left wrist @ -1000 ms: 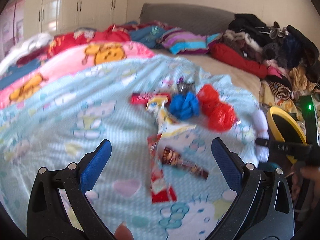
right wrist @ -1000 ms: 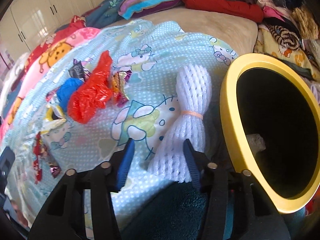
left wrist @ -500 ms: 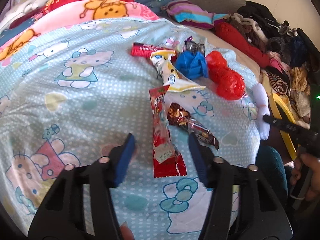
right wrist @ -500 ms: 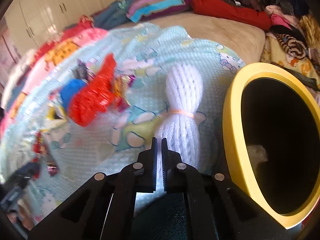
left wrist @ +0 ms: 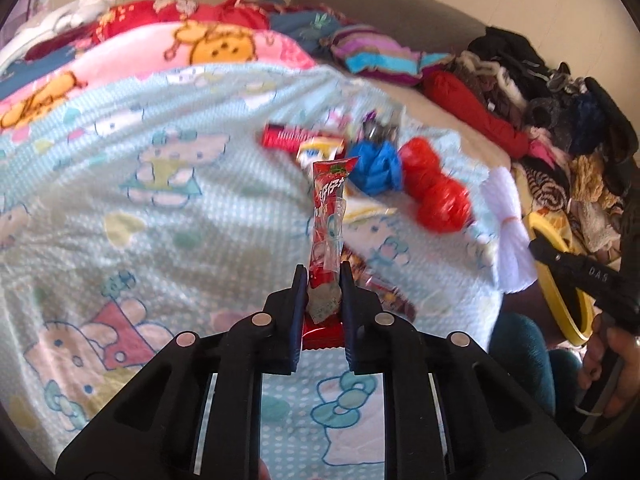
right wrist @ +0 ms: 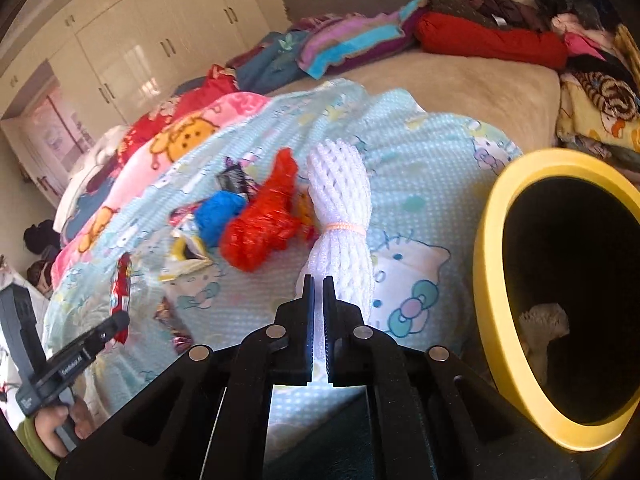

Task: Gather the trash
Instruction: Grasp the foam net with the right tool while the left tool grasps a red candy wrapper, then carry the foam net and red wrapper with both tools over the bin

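My left gripper [left wrist: 324, 276] has its jaws closing, with the pads pressed on the lower end of a long red snack wrapper [left wrist: 330, 200]. The wrapper stands up off the light blue cartoon blanket [left wrist: 180, 208]. My right gripper [right wrist: 319, 280] is shut on the near end of a white foam net [right wrist: 340, 200], bound by a rubber band. Next to it on the right, the yellow bin [right wrist: 486, 240] opens dark, with a pale scrap inside. More trash lies beyond: a blue bag [left wrist: 376, 168], a red bag [left wrist: 436, 192], a brown wrapper [left wrist: 384, 292].
Piled clothes [left wrist: 560, 112] line the right side of the bed, and folded blankets [left wrist: 200, 48] lie at the back. White wardrobe doors [right wrist: 160, 52] stand behind. A hand [left wrist: 612, 368] holds the right gripper at the bed's edge, by the yellow bin [left wrist: 580, 320].
The left jaws went from wide apart to clamped on the red wrapper, which now stands upright. The right jaws closed on the foam net's end and rose a little.
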Motion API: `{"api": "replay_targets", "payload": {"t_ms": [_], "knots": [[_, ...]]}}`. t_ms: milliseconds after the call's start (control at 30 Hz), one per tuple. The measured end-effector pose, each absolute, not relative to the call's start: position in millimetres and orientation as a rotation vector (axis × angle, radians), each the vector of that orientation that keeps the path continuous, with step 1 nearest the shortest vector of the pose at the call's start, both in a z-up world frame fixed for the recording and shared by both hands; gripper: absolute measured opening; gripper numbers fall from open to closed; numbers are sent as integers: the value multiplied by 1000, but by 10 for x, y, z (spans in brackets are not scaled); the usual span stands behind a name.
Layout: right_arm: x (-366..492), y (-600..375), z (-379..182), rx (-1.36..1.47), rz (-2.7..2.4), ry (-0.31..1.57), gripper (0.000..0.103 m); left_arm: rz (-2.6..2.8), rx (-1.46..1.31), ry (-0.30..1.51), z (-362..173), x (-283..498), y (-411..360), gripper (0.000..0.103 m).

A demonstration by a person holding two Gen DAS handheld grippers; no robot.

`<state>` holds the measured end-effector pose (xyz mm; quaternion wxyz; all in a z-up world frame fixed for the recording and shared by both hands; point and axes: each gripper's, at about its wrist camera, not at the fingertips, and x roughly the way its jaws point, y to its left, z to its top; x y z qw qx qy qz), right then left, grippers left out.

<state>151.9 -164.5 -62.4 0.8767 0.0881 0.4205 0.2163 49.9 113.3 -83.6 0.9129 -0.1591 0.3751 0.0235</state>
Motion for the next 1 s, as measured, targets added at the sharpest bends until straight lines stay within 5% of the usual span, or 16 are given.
{"api": "replay_targets", "payload": {"t_ms": [1000], "knots": [[1335,-2199,-64,230,486,760,4,-175,-244,624,-131,808,110,11]]}}
